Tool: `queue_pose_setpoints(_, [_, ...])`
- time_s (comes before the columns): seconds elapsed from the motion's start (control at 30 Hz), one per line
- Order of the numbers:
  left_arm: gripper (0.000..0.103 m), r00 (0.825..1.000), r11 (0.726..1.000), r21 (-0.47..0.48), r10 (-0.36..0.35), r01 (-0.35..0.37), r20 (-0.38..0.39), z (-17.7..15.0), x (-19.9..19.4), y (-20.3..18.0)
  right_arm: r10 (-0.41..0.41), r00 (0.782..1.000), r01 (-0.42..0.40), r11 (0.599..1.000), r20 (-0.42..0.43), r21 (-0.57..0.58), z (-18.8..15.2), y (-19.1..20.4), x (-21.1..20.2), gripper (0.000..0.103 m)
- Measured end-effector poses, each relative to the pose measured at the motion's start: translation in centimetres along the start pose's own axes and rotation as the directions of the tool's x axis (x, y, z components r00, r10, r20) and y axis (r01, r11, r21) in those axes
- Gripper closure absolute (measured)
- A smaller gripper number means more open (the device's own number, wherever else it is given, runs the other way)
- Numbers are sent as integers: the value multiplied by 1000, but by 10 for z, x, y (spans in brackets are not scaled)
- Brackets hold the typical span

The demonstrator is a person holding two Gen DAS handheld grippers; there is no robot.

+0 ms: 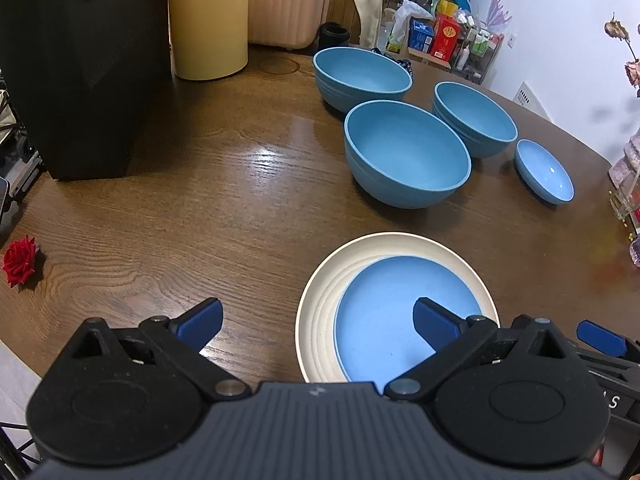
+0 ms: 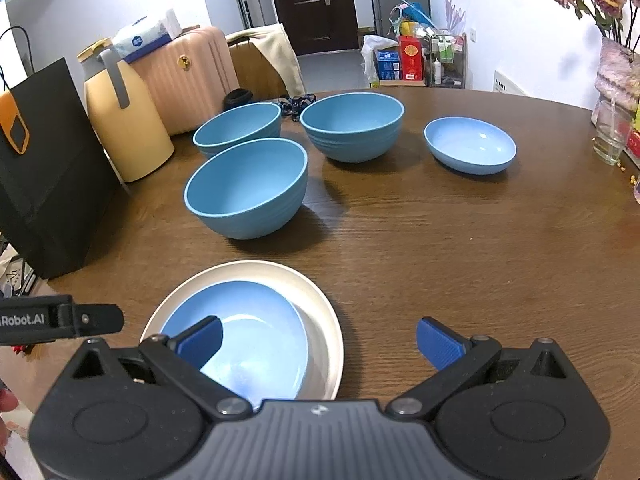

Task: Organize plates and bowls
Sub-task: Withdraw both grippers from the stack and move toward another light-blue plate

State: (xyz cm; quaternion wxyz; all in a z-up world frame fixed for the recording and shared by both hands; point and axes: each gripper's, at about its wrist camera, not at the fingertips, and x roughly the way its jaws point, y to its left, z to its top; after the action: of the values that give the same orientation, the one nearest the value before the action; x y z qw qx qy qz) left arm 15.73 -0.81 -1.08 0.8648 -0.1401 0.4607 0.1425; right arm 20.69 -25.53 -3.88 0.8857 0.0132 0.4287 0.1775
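A small blue plate (image 1: 384, 312) lies inside a larger cream plate (image 1: 320, 292) near the table's front edge; the pair also shows in the right wrist view, blue plate (image 2: 256, 328) on cream plate (image 2: 320, 320). Three deep blue bowls stand behind: a near one (image 1: 404, 156) (image 2: 248, 192), a far left one (image 1: 360, 72) (image 2: 240, 124), a far right one (image 1: 472, 120) (image 2: 352, 128). A shallow light-blue dish (image 1: 544, 172) (image 2: 470, 146) sits to the right. My left gripper (image 1: 318, 320) is open and empty above the plates' left side. My right gripper (image 2: 318, 340) is open and empty above their right side.
A black paper bag (image 1: 80, 60) (image 2: 44, 168), a cream thermos jug (image 1: 208, 20) (image 2: 124, 120) and a pink suitcase (image 1: 288, 0) stand at the back left. A red rose (image 1: 20, 260) lies at the left edge. A vase and glass (image 2: 608, 132) stand far right.
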Motion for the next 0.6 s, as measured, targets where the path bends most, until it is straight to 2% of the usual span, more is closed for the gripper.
queue_pose_setpoints(0.6, [0, 998, 999, -1, -41, 41, 39, 7, -15, -21, -27, 999, 28, 1000, 32, -10, 11, -18, -22, 0])
